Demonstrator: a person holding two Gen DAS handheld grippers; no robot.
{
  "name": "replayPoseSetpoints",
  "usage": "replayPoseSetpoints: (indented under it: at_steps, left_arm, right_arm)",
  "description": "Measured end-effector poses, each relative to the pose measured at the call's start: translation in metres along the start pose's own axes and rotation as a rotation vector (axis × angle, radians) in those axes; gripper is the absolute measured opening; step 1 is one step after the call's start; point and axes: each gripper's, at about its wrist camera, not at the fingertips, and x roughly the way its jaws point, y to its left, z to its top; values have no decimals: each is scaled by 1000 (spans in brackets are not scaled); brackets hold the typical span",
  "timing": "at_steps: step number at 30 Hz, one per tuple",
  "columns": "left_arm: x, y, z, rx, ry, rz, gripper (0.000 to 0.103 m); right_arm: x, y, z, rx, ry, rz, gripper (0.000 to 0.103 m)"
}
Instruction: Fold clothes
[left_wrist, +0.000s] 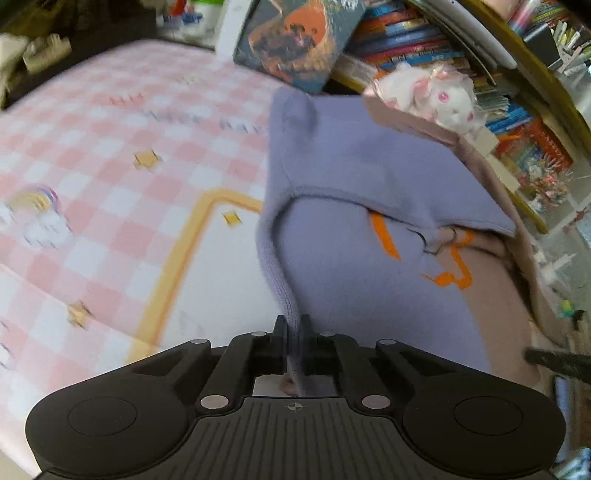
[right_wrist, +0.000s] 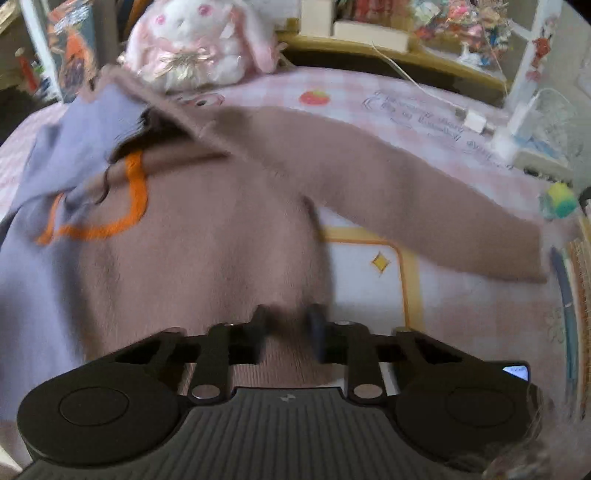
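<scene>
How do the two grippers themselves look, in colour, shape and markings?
Both are matte black plastic. The left gripper and the right gripper each have a wide ribbed body, a round disc at either side, silver rivets on angled linkage bars and two short flat fingers. A small crosshair mark sits at the centre of the left body. No cables or sleeves show.

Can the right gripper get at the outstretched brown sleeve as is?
Probably yes: the brown sleeve lies flat on the bed, uncovered, ahead and rightward. But the right gripper straddles the sweater hem, so it must back off first.
</scene>
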Motion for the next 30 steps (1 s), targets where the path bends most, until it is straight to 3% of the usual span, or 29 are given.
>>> replayPoseSetpoints:
  at_steps: [3,6,8,12,19,21,23,25,27,28,30]
  left_arm:
    - [4,4,8,102,11,127,4]
    - [7,-11,4,265,26,177,4]
    - [6,-16,1,320,34,199,5]
    - [2,-16,5,304,20,272,11]
    - [0,-12,5,309,49,311,13]
    - [-4,-19,7,326,25,355,13]
    - [-16,-43,12,397,-66,374,14]
    - [-25,-72,16,462,-150,312,23]
    - [-19,-111,17,535,-175,196,34]
    - [-12,-130,15,585,-175,154,35]
    - [8,-174,4,749,-177,123,35]
  right_arm:
    - [-6,10,-10,-38,96,204,4]
    - [-14,34,-31,-133,190,378,4]
    - [-15,39,-40,-169,200,399,4]
    - [-15,32,-41,-188,220,430,4]
    - [-22,34,-45,-272,281,516,4]
    - [-26,30,-38,-269,237,499,4]
    - [-31,26,-28,-262,181,476,5]
    - [-36,22,-18,-254,124,452,11]
    - [-41,17,-8,-246,68,428,20]
    - [-44,15,-3,-243,40,416,27]
    - [-45,18,7,-262,-24,342,29]
